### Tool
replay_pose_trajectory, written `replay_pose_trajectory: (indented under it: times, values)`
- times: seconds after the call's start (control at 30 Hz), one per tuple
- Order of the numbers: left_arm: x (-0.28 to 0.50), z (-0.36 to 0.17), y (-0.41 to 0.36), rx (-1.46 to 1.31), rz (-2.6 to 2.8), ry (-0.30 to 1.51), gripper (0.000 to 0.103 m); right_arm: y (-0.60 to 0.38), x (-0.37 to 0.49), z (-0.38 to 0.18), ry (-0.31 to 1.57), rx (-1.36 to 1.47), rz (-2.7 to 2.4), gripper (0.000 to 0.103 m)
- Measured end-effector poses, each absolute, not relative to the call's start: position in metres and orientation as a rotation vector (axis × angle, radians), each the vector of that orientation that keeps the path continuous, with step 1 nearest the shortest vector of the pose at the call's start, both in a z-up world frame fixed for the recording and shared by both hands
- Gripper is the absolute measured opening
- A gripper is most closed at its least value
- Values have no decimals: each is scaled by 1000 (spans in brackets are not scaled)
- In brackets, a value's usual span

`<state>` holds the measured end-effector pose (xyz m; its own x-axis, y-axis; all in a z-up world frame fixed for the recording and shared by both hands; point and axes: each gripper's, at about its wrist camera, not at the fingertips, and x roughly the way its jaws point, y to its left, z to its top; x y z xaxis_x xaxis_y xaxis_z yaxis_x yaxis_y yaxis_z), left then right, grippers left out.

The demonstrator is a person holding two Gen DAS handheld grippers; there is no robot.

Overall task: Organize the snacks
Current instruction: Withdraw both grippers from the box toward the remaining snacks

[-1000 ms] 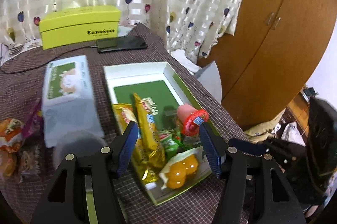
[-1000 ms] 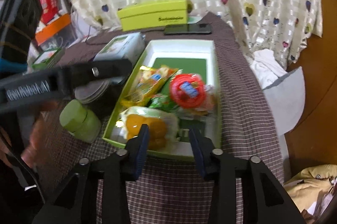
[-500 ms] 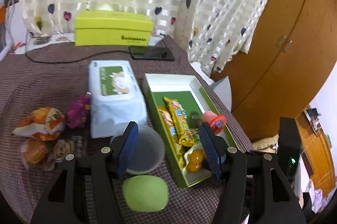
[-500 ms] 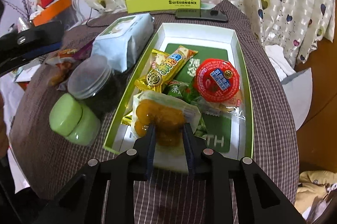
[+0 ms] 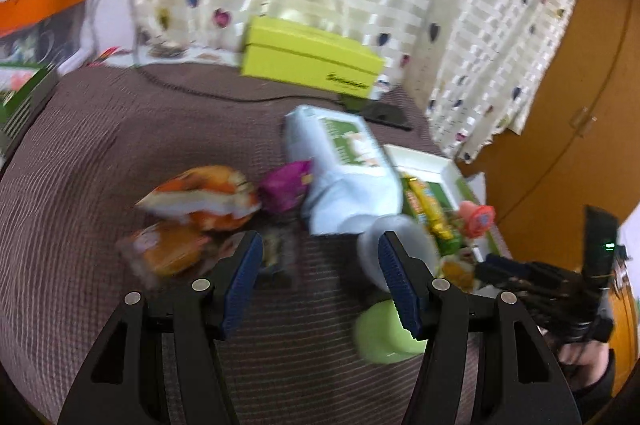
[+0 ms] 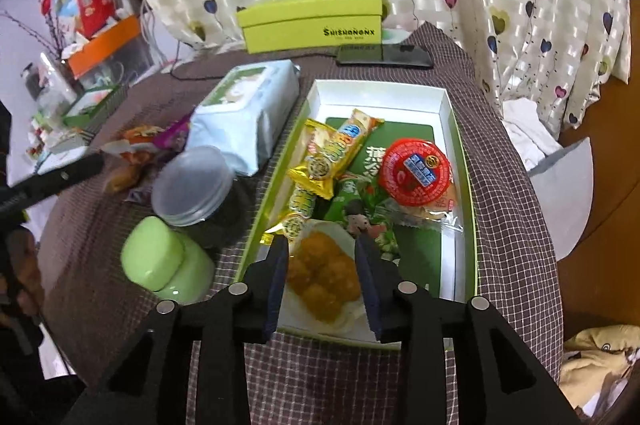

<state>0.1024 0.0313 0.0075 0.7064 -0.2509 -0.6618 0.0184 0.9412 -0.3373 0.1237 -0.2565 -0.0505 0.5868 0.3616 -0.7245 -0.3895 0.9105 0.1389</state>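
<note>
A green-rimmed white box holds yellow wafer bars, a red-lidded jelly cup, green packets and a clear pack of orange cakes. My right gripper is open, its fingers on either side of the orange cake pack at the box's near end. My left gripper is open and empty above the brown cloth, facing loose snacks: an orange bag, a wrapped bun and a purple packet. The box also shows at the right in the left wrist view.
A wet-wipes pack, a clear lidded jar and a green bottle stand left of the box. A lime box and a phone lie at the back. The table edge drops off at the right.
My left gripper swung left, away from the box, toward the loose snacks. My right gripper opened wider around the orange cake pack, which now lies in the box.
</note>
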Motion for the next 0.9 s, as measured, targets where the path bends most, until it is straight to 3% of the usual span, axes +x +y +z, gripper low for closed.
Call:
replay_pose_trajectory:
  times: [0.9]
  values:
    - [69,-14,92,-361,9,806,61,-209,96,-13,749,-100,583,45]
